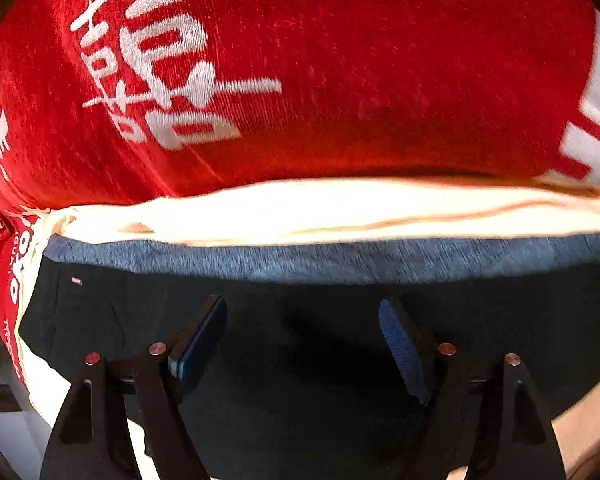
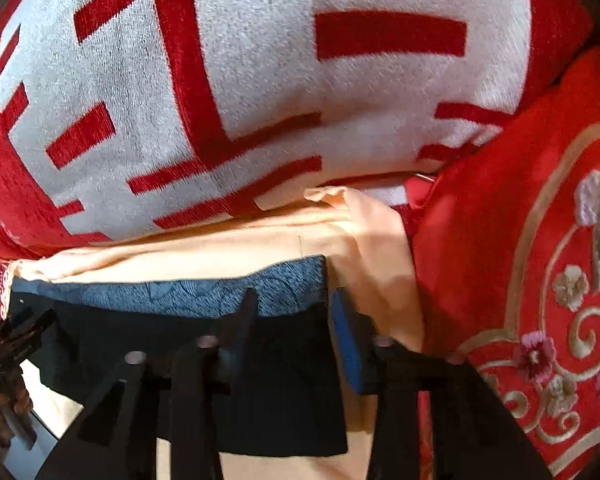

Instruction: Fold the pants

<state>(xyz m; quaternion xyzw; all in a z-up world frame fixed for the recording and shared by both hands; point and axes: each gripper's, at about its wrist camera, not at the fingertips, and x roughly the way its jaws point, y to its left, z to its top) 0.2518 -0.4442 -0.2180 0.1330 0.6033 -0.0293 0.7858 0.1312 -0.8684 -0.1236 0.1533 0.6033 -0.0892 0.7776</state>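
Note:
The pants (image 1: 300, 352) are dark, nearly black, with a blue-grey band (image 1: 320, 260) along their far edge. They lie folded flat on a cream sheet (image 1: 300, 208). My left gripper (image 1: 302, 336) is open and empty, its blue-padded fingers spread just above the dark cloth. In the right wrist view the pants (image 2: 292, 392) form a compact rectangle with the blue band (image 2: 180, 292) at the far side. My right gripper (image 2: 296, 320) is open over the pants' right edge, one finger on either side of it, holding nothing. The left gripper (image 2: 12, 344) shows at the far left.
A big red cushion with white characters (image 1: 300, 60) stands right behind the pants; it also shows in the right wrist view (image 2: 260, 80). A red embroidered cushion (image 2: 520, 260) lies close on the right. The sheet's front edge and a grey floor (image 2: 20, 452) are at lower left.

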